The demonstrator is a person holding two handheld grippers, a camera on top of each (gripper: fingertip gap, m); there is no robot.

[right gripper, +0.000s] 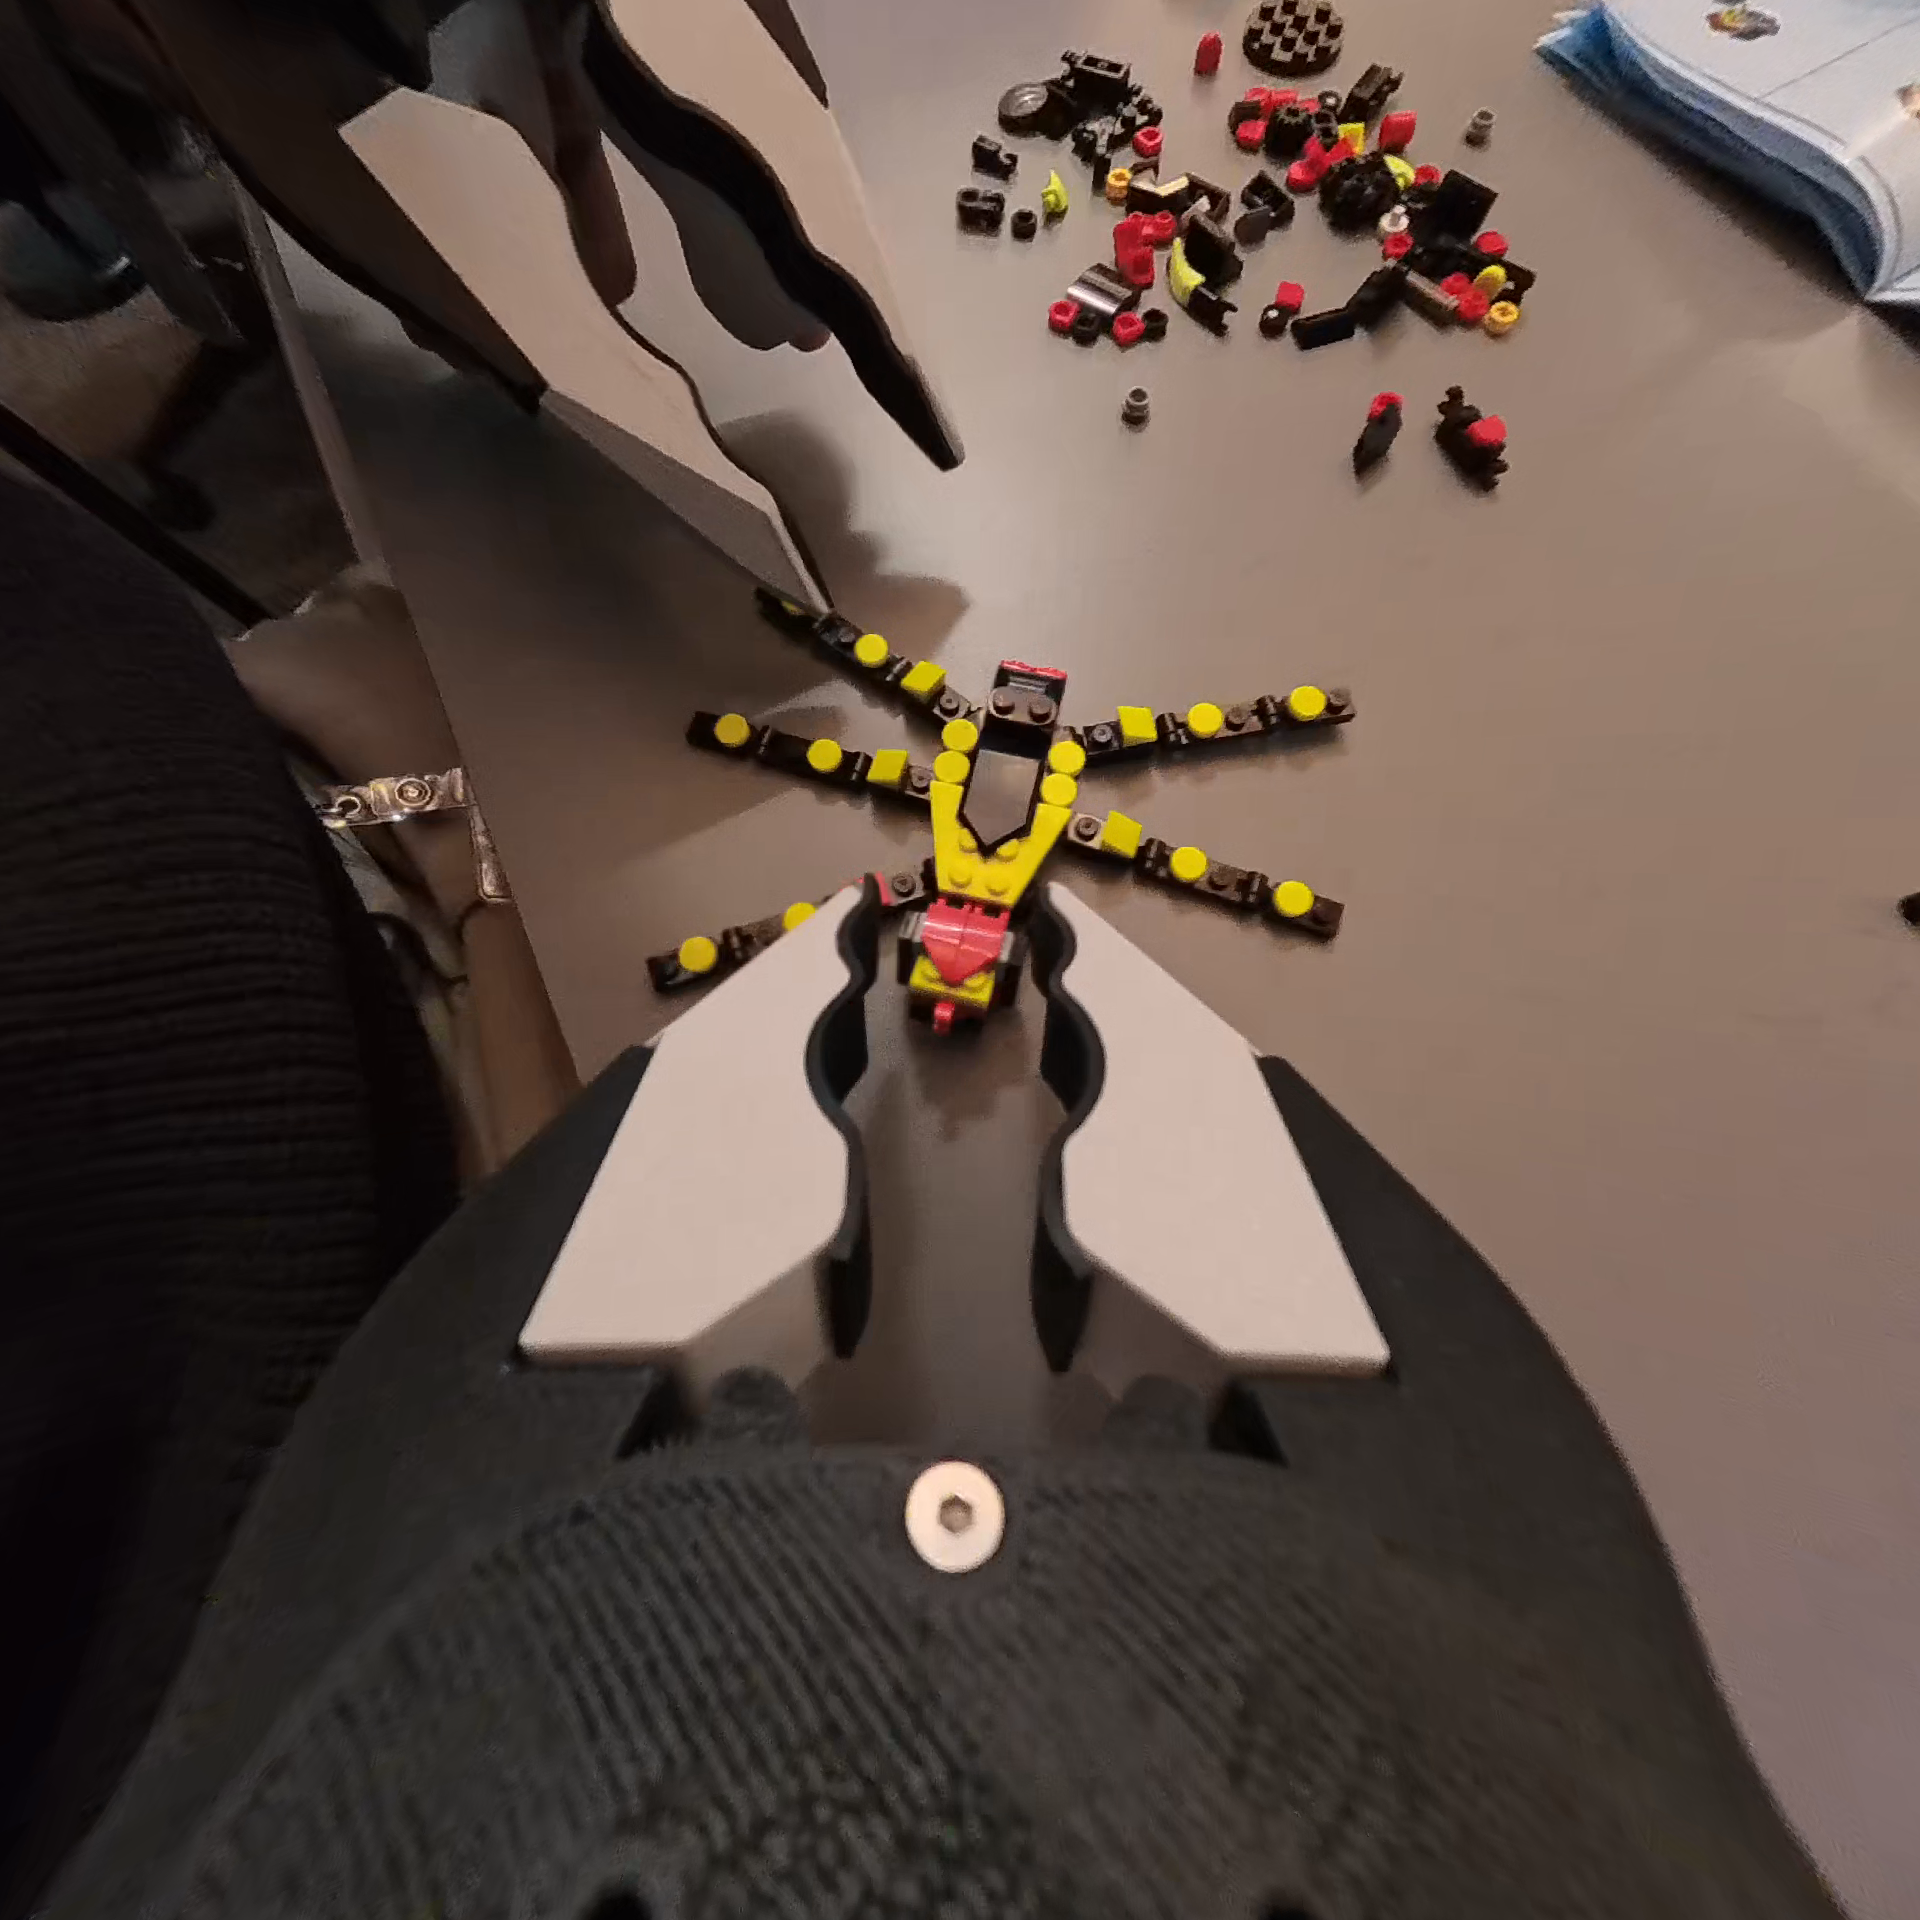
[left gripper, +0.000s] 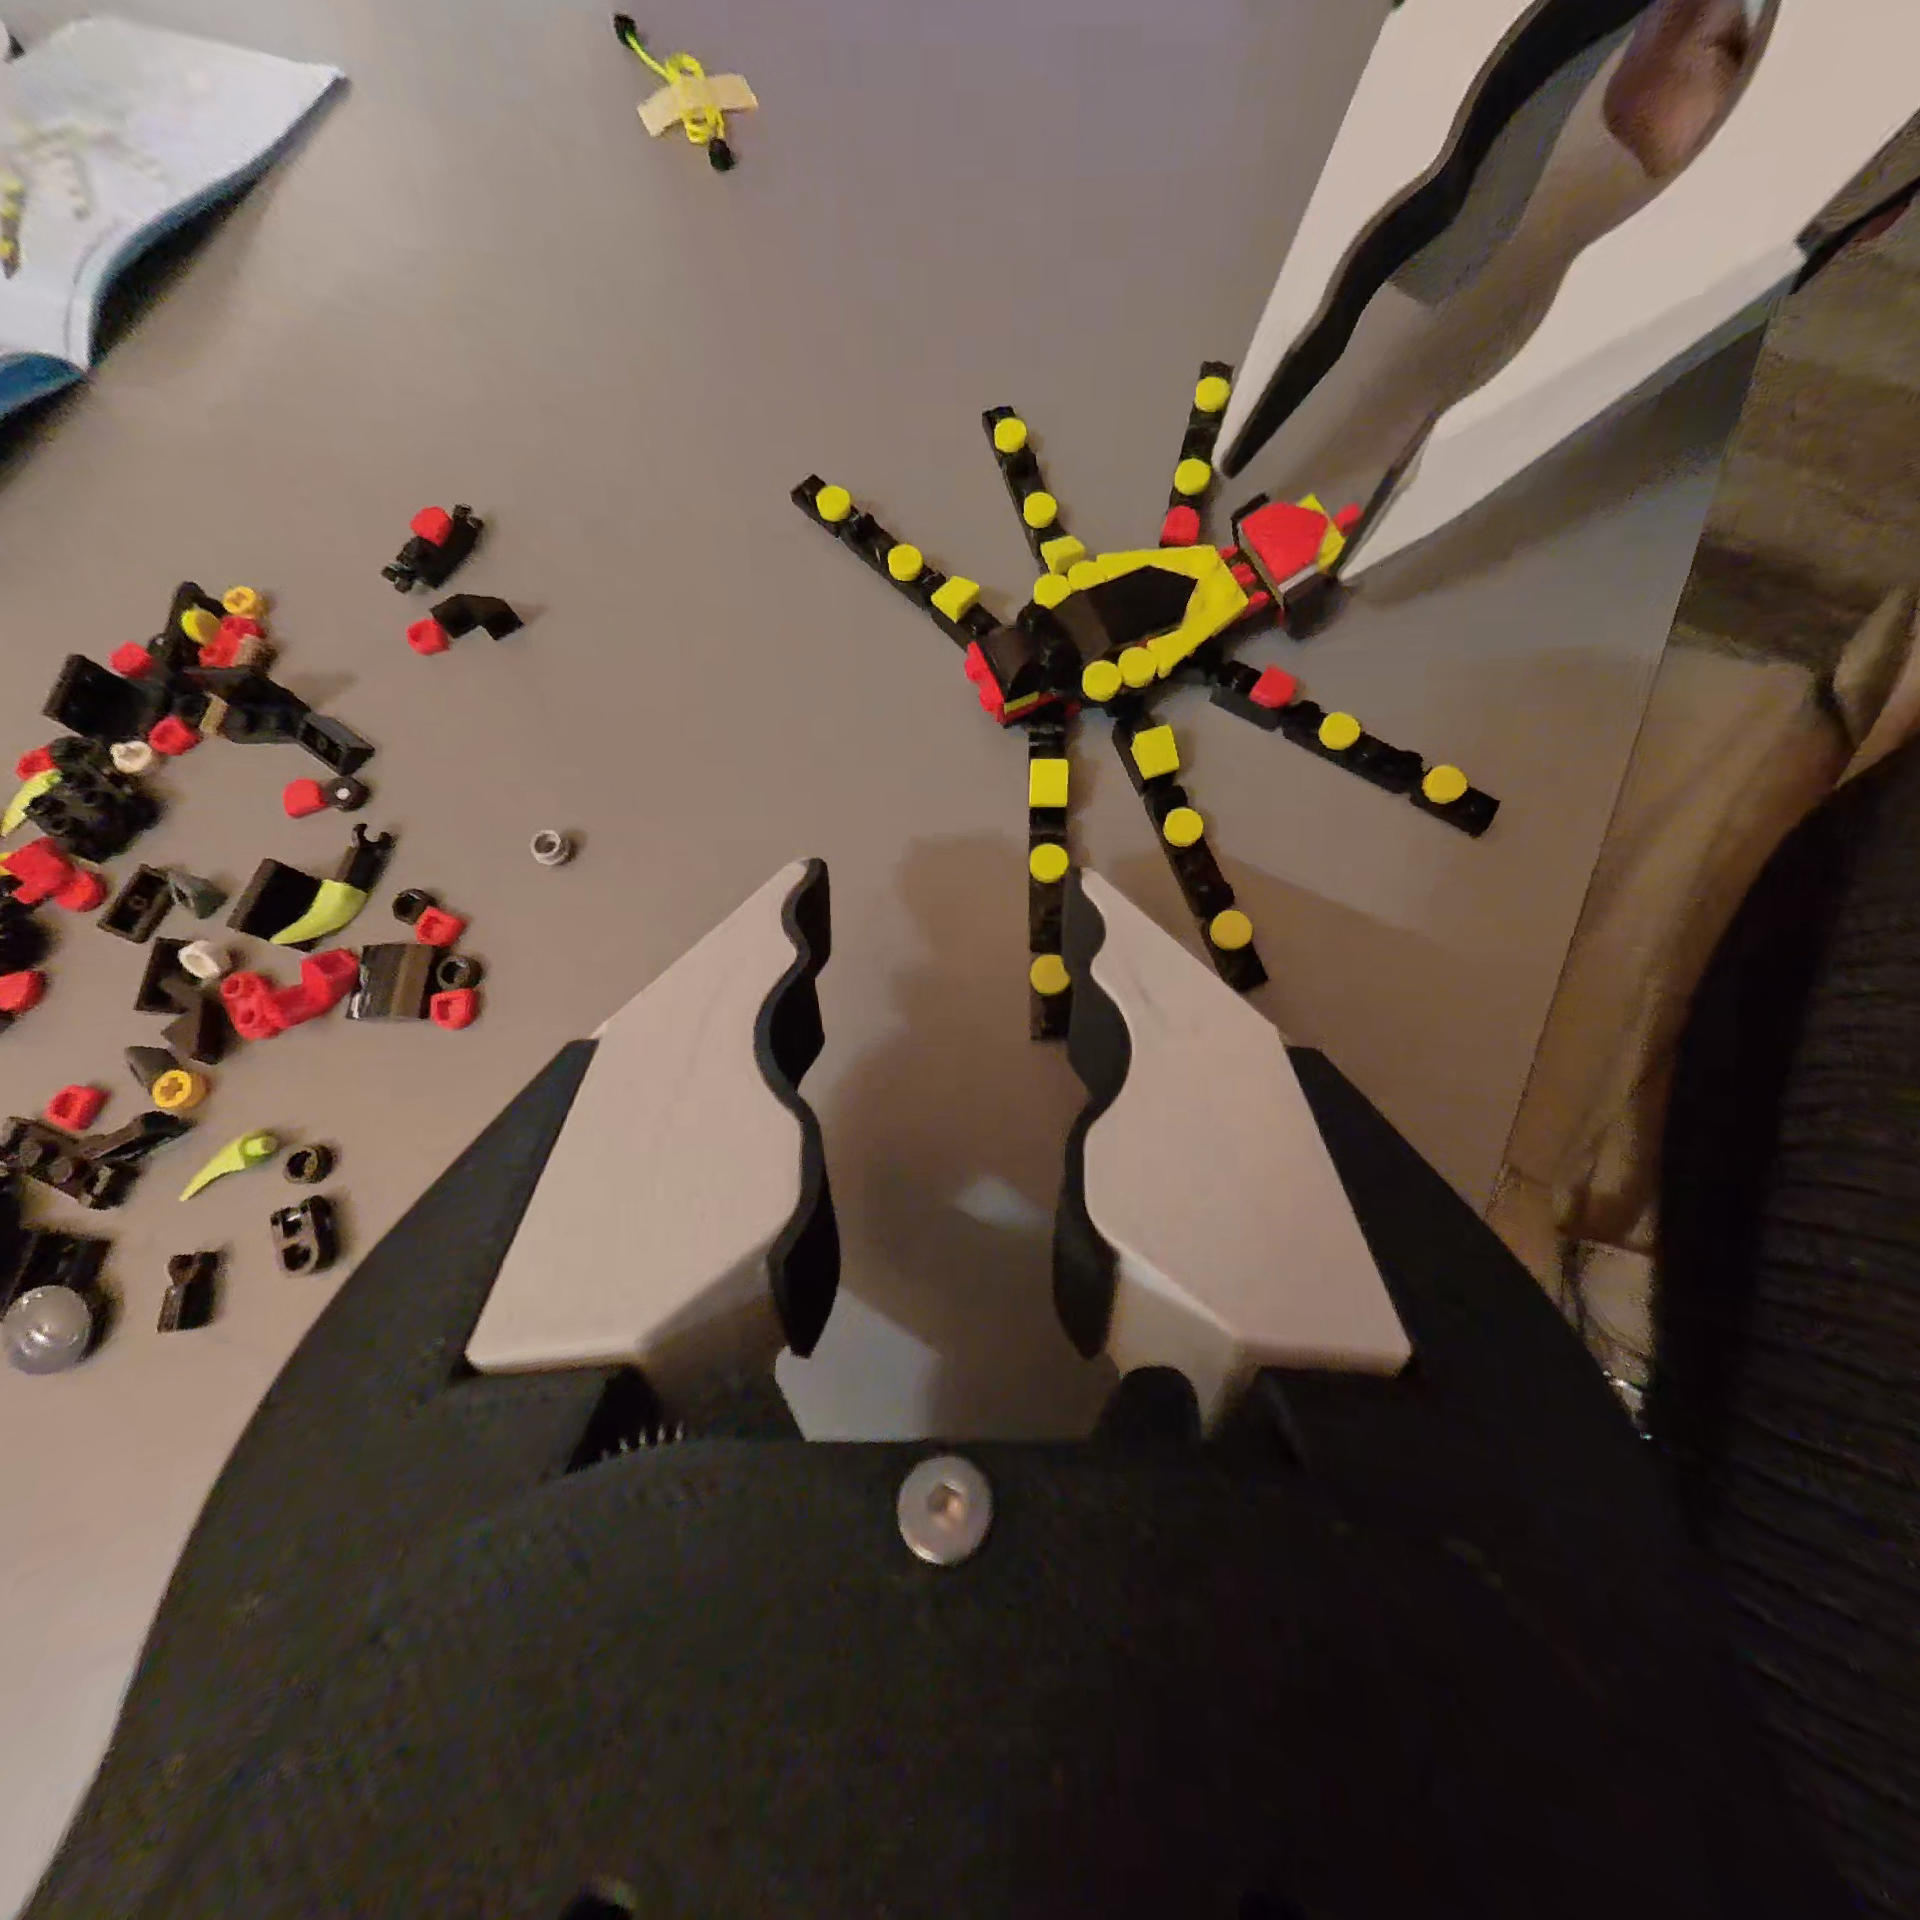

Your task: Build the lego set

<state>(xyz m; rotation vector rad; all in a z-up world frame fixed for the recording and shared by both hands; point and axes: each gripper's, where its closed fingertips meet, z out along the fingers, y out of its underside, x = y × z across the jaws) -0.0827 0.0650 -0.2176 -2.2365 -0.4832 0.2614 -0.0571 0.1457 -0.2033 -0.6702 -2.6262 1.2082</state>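
A black spider model (left gripper: 1132,613) with yellow-dotted legs lies flat on the grey table (left gripper: 727,416); it also shows in the right wrist view (right gripper: 997,790). Its red and yellow end piece (right gripper: 956,956) sits between my right gripper's (right gripper: 954,899) open fingers, with narrow gaps on both sides. In the left wrist view the right gripper (left gripper: 1288,514) straddles that same end. My left gripper (left gripper: 951,883) is open and empty, low over the table. Its right fingertip (left gripper: 1091,904) is beside a near leg (left gripper: 1047,862). In the right wrist view the left gripper (right gripper: 883,530) is at the top left.
A pile of loose black, red and yellow pieces (left gripper: 208,914) lies left of the model, also seen in the right wrist view (right gripper: 1299,208). An instruction booklet (left gripper: 125,177) lies beyond it. A small grey round piece (left gripper: 551,847) lies alone. The table edge and a person's dark clothing (left gripper: 1787,1143) are at right. My hands' fingertips stand some 9 cm from each other.
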